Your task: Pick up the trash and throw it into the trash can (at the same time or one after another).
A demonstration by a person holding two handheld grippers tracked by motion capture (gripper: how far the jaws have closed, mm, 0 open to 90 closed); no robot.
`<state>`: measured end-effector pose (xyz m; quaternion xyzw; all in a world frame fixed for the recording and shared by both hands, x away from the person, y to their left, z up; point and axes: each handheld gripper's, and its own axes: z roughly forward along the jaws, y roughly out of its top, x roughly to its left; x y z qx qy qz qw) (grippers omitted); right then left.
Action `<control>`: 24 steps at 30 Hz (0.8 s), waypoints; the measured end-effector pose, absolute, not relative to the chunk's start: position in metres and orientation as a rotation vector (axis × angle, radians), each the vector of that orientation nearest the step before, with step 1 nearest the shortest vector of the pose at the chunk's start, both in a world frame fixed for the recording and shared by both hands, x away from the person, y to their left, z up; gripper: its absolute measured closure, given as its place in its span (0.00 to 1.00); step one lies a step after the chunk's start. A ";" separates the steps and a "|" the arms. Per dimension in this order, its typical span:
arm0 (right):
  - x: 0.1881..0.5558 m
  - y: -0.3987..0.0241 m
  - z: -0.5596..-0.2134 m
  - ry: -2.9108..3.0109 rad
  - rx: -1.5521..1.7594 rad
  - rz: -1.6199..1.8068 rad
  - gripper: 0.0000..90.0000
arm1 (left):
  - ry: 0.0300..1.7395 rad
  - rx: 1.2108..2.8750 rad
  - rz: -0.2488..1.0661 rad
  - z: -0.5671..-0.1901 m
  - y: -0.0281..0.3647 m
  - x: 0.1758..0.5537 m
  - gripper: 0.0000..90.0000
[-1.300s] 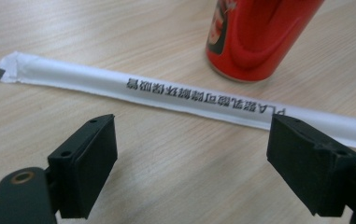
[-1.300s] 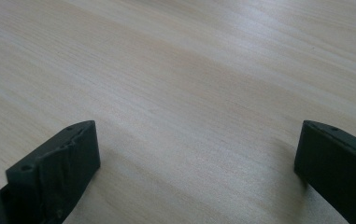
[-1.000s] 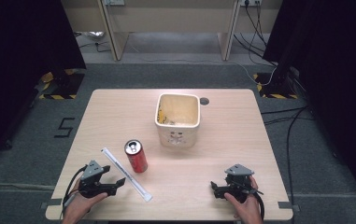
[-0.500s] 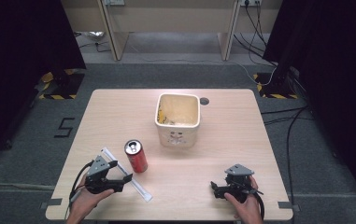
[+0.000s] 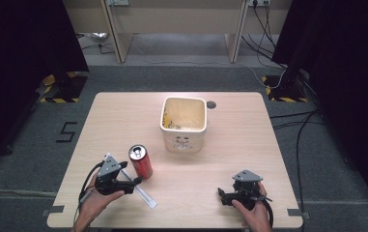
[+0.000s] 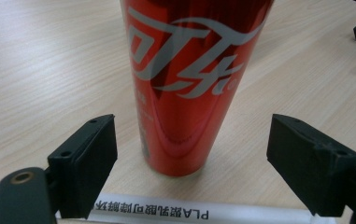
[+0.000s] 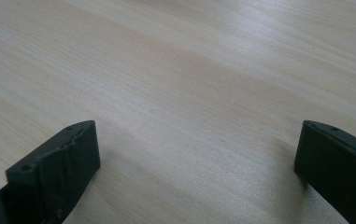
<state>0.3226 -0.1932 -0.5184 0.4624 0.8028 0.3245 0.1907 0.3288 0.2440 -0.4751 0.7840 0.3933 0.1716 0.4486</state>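
Note:
A red soda can (image 5: 141,161) stands upright on the wooden table (image 5: 249,145), left of centre. My left gripper (image 5: 129,182) is just in front of and left of it, open. In the left gripper view the can (image 6: 185,84) stands close ahead between the two spread jaws, touching neither. A white wrapped straw (image 5: 144,194) lies on the table under the left gripper, and its printed wrapper (image 6: 189,214) crosses below the can. My right gripper (image 5: 224,197) rests open near the front right edge, and its jaws (image 7: 196,163) have only bare wood between them.
A cream plastic bucket (image 5: 183,123) stands open-topped at the table's middle, behind the can. A small dark round hole (image 5: 211,104) sits behind it to the right. Cables run on the floor at the right, beyond the table.
My left gripper has moved right and forward over the straw, closing in on the can. The right gripper, can and bucket have not moved.

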 end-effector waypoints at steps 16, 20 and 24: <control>0.323 -0.193 -0.518 2.255 1.299 0.912 0.00 | 0.963 1.959 0.444 -0.472 0.234 0.342 0.18; 0.323 -0.193 -0.518 2.255 1.298 0.911 0.00 | 0.969 1.953 0.446 -0.472 0.232 0.345 0.19; 0.323 -0.193 -0.518 2.255 1.299 0.912 0.00 | 0.968 1.954 0.448 -0.473 0.230 0.348 0.19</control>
